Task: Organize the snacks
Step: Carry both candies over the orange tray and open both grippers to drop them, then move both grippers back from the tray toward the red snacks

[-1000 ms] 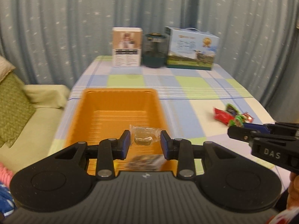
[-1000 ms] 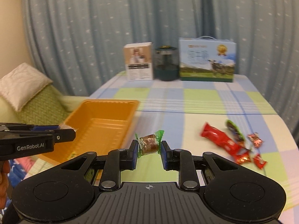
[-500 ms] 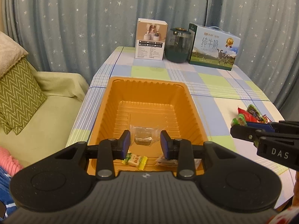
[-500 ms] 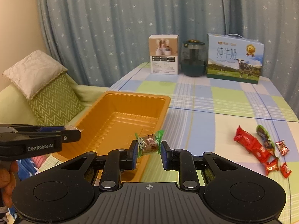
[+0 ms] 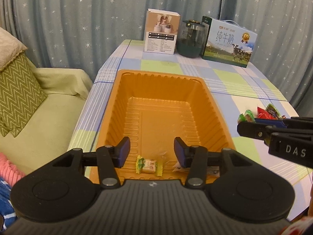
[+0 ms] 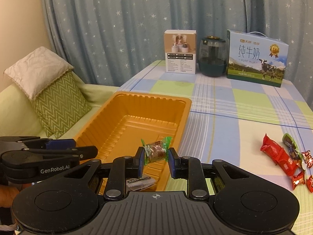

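Observation:
An orange tray [image 5: 162, 101] sits on the checked table, also in the right wrist view [image 6: 137, 107]. My left gripper [image 5: 151, 153] is open and empty above the tray's near end. Below it lie a yellow-green candy [image 5: 149, 164] and a clear wrapped snack [image 5: 179, 166]. My right gripper [image 6: 155, 161] is shut on a green-wrapped candy [image 6: 156, 150], held over the tray's near right corner. It also shows in the left wrist view [image 5: 245, 116]. Several red and green snacks [image 6: 285, 156] lie on the table to the right.
A white box [image 6: 180, 51], a dark jar [image 6: 212, 55] and a milk carton [image 6: 256, 58] stand at the table's far edge by the curtain. A sofa with cushions [image 6: 54, 105] is left of the table.
My left gripper has opened and let go of the clear wrapped snack, which dropped into the tray's near end. My right gripper has carried the green candy left toward the tray.

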`<state>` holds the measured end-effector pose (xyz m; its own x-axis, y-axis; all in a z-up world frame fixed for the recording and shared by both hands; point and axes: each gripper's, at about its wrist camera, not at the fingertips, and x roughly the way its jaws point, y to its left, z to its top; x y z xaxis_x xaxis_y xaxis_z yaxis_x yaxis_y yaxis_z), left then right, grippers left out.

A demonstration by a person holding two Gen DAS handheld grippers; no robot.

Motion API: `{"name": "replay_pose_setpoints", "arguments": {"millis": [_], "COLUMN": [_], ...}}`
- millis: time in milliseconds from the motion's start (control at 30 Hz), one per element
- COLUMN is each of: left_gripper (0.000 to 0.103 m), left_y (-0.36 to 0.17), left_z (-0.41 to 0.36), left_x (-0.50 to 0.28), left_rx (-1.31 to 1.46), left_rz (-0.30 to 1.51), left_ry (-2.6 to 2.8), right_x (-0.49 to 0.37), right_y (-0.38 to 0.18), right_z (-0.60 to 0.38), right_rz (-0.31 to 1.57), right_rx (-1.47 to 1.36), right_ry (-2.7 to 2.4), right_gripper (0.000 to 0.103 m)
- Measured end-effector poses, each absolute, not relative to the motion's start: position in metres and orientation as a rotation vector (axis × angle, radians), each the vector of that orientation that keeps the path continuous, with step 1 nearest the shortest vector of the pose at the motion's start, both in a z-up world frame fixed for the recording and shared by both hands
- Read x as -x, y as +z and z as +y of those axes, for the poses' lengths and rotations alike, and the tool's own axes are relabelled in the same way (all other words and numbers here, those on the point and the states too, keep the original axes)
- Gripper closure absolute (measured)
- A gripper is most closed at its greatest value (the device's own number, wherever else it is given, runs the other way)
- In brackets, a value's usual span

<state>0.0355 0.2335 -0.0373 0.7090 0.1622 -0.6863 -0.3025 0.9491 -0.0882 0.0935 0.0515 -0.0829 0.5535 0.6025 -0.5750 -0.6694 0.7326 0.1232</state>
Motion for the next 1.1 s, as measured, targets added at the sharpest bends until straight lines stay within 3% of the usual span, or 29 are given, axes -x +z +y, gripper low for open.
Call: {"name": "replay_pose_setpoints", "arguments": {"millis": [633,667,700,767,1100], "left_gripper": [0.057,0.057,0.057,0.057,0.056], "left_y": [-0.032,-0.032,-0.032,-0.032,-0.030], "left_z": [0.246,0.247,0.248,0.248,0.244], "left_x": [-0.014,-0.013,-0.012,-0.011,-0.008], "left_rx": [0.199,0.201,0.202,0.201,0.198], "left_rz": [0.726,0.726,0.726,0.726,0.727], "left_ry": [0.313,0.316,0.318,0.320,0.316], "right_x": [-0.096,-0.097,-0.097,-0.097,-0.094], "right_y": [-0.084,-0.084,-0.084,-0.083,-0.087], "right_z": [0.069,0.070,0.070,0.065,0.028], "right_rz": [0.648,0.649,0.646,0.636,0.661], "right_rx": [0.095,0.093,0.090,0.068,0.051], "right_ry": [0.828,0.844,0.847,0.836,0.758], "right_gripper": [0.077,0.072,0.055,0.034,0.034]}}
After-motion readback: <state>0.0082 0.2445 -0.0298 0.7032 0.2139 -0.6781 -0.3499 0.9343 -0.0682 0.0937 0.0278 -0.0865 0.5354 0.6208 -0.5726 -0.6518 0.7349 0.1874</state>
